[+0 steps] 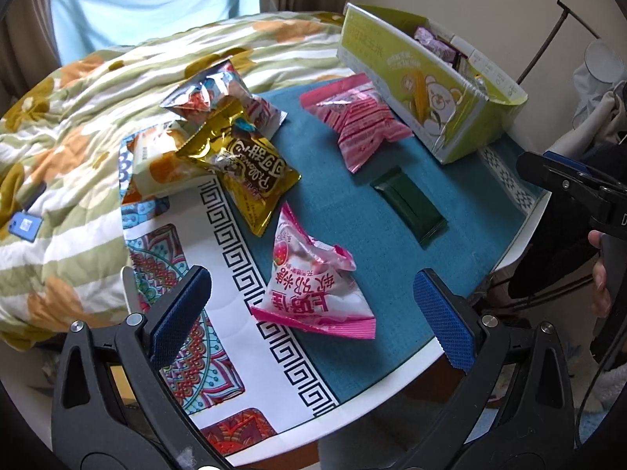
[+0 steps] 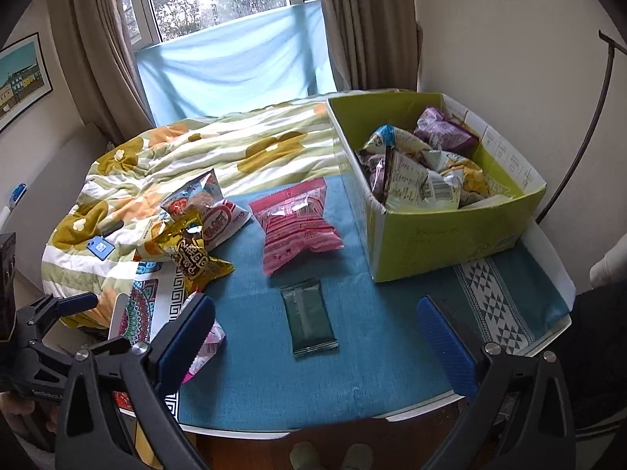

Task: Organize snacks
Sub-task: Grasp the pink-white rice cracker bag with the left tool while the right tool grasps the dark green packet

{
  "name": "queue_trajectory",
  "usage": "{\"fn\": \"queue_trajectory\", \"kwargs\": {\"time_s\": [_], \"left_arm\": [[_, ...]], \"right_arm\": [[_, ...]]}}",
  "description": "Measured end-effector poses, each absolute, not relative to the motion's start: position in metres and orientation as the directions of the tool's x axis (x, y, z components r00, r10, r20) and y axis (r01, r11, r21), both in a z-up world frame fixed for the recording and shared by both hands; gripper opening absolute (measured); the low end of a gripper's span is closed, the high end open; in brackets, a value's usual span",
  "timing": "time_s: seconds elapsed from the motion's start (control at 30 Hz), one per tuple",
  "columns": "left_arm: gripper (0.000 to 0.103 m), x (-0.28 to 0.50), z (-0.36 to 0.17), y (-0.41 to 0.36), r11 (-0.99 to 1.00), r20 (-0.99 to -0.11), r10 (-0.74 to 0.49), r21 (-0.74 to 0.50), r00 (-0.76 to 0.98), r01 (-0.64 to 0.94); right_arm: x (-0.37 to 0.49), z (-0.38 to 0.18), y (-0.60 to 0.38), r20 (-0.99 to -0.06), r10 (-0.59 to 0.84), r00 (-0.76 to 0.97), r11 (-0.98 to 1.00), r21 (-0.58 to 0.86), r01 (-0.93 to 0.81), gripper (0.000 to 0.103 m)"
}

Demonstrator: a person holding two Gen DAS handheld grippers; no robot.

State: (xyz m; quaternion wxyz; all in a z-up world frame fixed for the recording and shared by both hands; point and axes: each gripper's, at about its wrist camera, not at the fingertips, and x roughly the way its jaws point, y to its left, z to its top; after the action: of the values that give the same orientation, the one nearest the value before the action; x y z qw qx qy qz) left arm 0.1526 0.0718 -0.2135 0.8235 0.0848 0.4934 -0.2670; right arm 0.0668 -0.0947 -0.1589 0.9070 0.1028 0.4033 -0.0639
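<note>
Green cardboard box (image 2: 450,243) on my worktop (image 2: 372,372) already holds several packets; six snacks are left outside it, including the dark green bar (image 2: 309,323). Both my left tongs (image 1: 309,305) and right tongs (image 2: 315,337) gape empty.

Glossy foil gold snack bag (image 1: 247,172), matt cardboard box (image 2: 439,231), woven cloth mat (image 2: 352,352).
</note>
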Motion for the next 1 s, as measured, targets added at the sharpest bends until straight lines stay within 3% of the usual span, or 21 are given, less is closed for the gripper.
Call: {"fn": "queue_trajectory", "kwargs": {"time_s": [0.5,0.7,0.87,1.0], "left_arm": [[0.102,0.197,-0.305,0.048,0.808,-0.910,-0.365,-0.204,0.197,0.553],[0.090,0.196,-0.308,0.045,0.800,-0.915,-0.344,-0.169,0.209,0.576],[0.065,0.193,-0.306,0.042,0.804,-0.917,-0.320,-0.130,0.239,0.580],[0.058,0.193,-0.304,0.044,0.812,-0.915,-0.319,-0.130,0.246,0.569]], "right_arm": [[0.118,-0.256,-0.081,-0.821,-0.038,0.570,0.984,0.067,0.163,0.102],[0.133,-0.279,-0.075,-0.837,-0.054,0.544,0.995,-0.001,0.097,0.098],[0.136,-0.288,-0.076,-0.843,-0.056,0.535,0.996,-0.007,0.093,0.098],[0.137,-0.293,-0.077,-0.850,-0.051,0.524,0.996,-0.005,0.088,0.090]]}}
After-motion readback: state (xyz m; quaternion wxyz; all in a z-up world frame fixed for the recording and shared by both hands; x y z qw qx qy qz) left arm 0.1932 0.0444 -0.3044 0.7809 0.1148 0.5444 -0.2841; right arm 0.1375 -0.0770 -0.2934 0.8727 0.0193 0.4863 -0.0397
